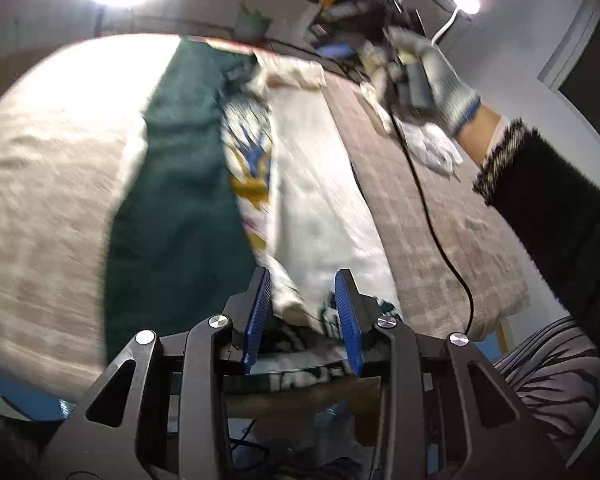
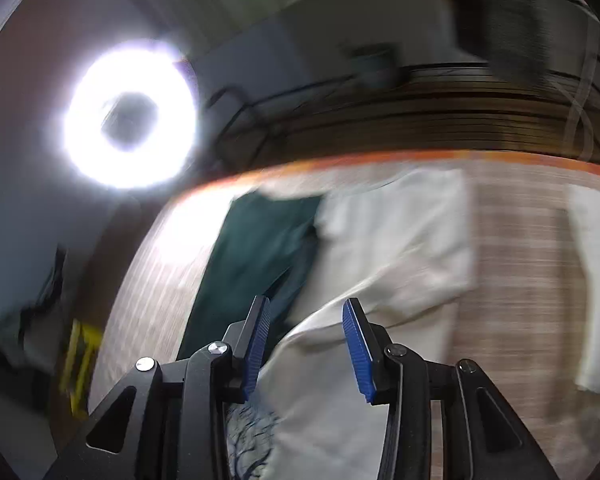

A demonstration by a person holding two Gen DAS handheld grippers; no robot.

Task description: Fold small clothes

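Note:
A dark green garment (image 1: 172, 200) lies stretched along the table (image 1: 40, 200). On its right edge lies a white garment (image 1: 320, 200) with a blue and yellow print. My left gripper (image 1: 303, 272) hovers over the near end of the white garment; its blue pads stand apart and the cloth runs between them without being pinched. In the right wrist view my right gripper (image 2: 306, 301) is open above a fold of the white garment (image 2: 392, 240), with the green garment (image 2: 252, 248) to its left. The picture is blurred.
A gloved hand (image 1: 432, 76) with a black sleeve (image 1: 560, 220) holds the other gripper at the far right, trailing a black cable (image 1: 432, 220). A crumpled white cloth (image 1: 436, 148) lies near it. A ring light (image 2: 130, 114) glares beyond the table's orange edge (image 2: 340, 162). More white cloth (image 2: 596, 280) lies at the right.

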